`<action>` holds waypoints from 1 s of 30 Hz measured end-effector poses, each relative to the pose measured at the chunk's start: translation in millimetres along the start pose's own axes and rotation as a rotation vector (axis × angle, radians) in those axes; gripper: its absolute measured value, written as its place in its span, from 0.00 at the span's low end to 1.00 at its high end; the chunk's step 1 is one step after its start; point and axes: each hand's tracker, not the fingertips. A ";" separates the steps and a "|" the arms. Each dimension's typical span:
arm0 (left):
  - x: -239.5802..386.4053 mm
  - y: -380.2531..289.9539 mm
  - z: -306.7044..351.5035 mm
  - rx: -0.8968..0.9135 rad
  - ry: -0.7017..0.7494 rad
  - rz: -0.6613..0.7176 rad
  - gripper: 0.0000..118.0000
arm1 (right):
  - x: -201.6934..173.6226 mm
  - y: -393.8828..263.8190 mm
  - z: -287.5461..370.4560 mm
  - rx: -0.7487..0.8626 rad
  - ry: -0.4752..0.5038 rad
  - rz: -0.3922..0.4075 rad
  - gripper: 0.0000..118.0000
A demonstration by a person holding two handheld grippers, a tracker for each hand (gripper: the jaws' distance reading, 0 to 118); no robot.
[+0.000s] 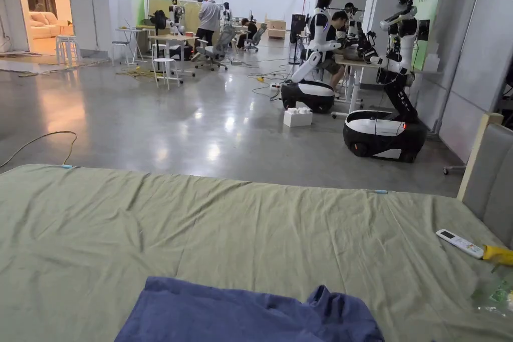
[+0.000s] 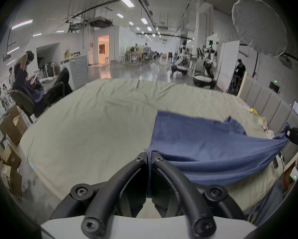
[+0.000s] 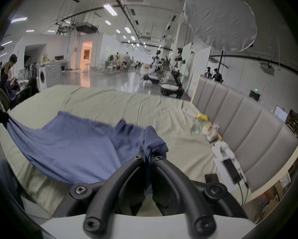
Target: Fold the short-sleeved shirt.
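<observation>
Pinching shirt | left hand-held gripper | right hand-held gripper likewise

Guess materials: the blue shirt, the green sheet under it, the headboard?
Blue shirt: soft knit, likely cotton jersey, matte; it sags and bunches limply between the left gripper and right gripper.
Green bed sheet: thin woven cotton-like cloth, matte, finely creased.
Headboard: grey padded upholstery, faux leather or fabric; stitched vertical panels.
</observation>
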 end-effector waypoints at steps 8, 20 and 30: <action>4.5 -65.2 -42.1 -0.275 0.002 -0.010 0.04 | -20.9 -68.2 -30.5 -0.232 0.045 -0.003 0.05; 27.9 -76.3 -67.3 -0.334 0.044 -0.077 0.52 | -29.6 -79.1 -49.7 -0.269 0.013 -0.046 0.63; 75.2 8.9 -41.2 0.117 -0.011 -0.053 0.58 | -52.2 10.3 -40.8 0.163 0.013 -0.112 0.70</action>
